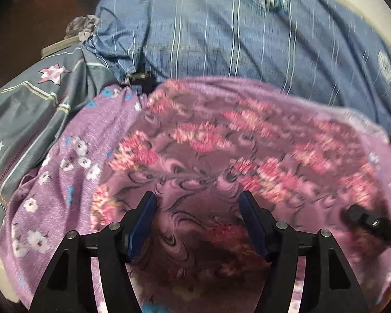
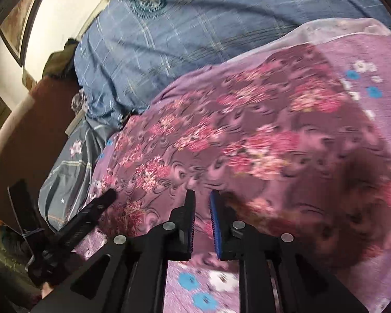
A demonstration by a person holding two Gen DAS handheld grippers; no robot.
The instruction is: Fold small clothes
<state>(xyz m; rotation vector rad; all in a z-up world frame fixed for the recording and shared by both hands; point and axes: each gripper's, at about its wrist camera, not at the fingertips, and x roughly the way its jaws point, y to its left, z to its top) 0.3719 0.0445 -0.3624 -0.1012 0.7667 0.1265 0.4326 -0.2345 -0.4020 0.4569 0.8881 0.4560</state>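
A purple garment with pink flower print [image 1: 208, 140] lies spread on a lilac sheet with white and blue flowers [image 1: 52, 172]. It also shows in the right wrist view [image 2: 247, 135]. My left gripper [image 1: 198, 198] is open, its jaws wide apart just above the garment's near part. My right gripper [image 2: 202, 195] hovers over the garment's near edge with a narrow gap between its blue pads [image 2: 216, 224]; nothing is held. The right gripper's tip [image 1: 362, 216] shows at the left view's right edge. The left gripper [image 2: 101, 203] shows at the right view's lower left.
A blue striped pillow or duvet [image 1: 221, 26] lies behind the garment, also in the right wrist view [image 2: 169, 39]. A grey cloth with stars [image 1: 39, 99] lies to the left. A wall with a framed picture [image 2: 13, 26] is far left.
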